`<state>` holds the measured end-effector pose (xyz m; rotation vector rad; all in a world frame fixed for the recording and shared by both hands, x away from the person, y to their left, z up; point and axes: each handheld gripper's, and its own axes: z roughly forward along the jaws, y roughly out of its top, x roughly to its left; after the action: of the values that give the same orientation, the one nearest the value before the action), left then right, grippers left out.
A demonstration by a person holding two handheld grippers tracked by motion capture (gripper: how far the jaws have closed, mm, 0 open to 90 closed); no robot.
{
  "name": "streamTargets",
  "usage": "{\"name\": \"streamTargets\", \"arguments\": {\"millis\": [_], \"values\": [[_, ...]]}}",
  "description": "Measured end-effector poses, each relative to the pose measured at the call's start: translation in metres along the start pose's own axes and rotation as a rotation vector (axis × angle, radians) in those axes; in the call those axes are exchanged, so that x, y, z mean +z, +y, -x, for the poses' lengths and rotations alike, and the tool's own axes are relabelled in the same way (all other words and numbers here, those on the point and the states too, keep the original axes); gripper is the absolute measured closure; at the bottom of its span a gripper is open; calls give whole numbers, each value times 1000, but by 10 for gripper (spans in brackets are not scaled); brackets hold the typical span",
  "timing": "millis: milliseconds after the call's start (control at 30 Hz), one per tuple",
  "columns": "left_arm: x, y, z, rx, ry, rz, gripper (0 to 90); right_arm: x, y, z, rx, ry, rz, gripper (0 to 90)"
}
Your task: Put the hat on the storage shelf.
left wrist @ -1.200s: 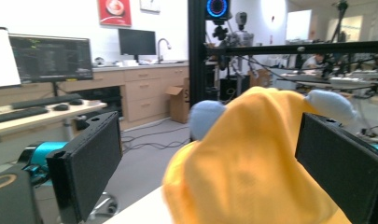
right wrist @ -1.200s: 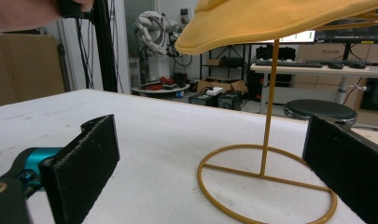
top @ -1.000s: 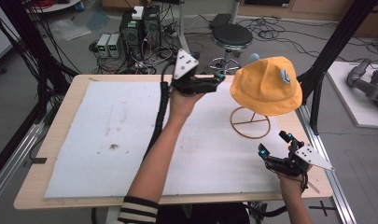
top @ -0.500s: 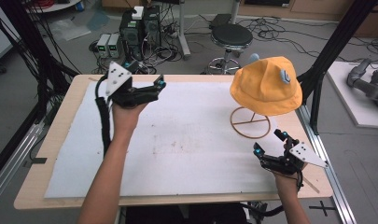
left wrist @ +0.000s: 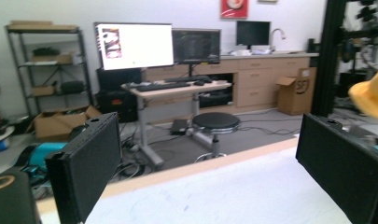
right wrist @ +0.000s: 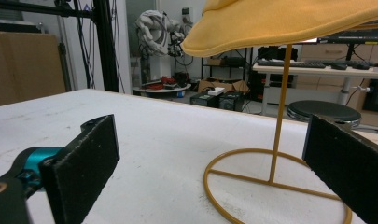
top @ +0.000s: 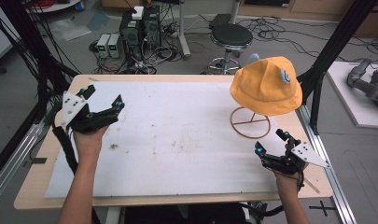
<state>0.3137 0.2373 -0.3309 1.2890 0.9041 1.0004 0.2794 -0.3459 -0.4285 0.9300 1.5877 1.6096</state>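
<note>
A yellow bucket hat (top: 266, 86) rests on a yellow wire stand (top: 250, 122) at the table's right side. The hat's brim (right wrist: 289, 23) and the stand's ring base (right wrist: 270, 182) fill the right gripper view just ahead of the jaws. My right gripper (top: 273, 142) hovers near the front right edge, open and empty, a short way in front of the stand. My left gripper (top: 102, 98) is held above the table's left side, open and empty, its jaws pointing toward the far edge. An edge of the hat (left wrist: 371, 93) shows at the right of the left gripper view.
A white sheet (top: 177, 135) covers the wooden table (top: 37, 186). Black frame posts (top: 336, 42) stand at the table's corners. Beyond the far edge are a round stool (top: 230, 35), electronics boxes (top: 140, 23) and cables on the floor.
My left gripper has swept from near the hat at the far middle across to the table's left side and come nearer. My right gripper has barely moved.
</note>
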Motion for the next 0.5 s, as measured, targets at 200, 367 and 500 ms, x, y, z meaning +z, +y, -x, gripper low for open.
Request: {"name": "streamTargets", "arguments": {"millis": [200, 367, 500], "values": [[-34, -23, -19, -23, 91, 1, 73, -1, 0, 2, 3, -12, 2, 33], [-53, -37, -26, -32, 118, -13, 73, -1, 0, 3, 6, -16, 0, 33], [-63, -52, -24, -43, 117, -8, 73, 0, 0, 4, 10, -25, 2, 34]]}}
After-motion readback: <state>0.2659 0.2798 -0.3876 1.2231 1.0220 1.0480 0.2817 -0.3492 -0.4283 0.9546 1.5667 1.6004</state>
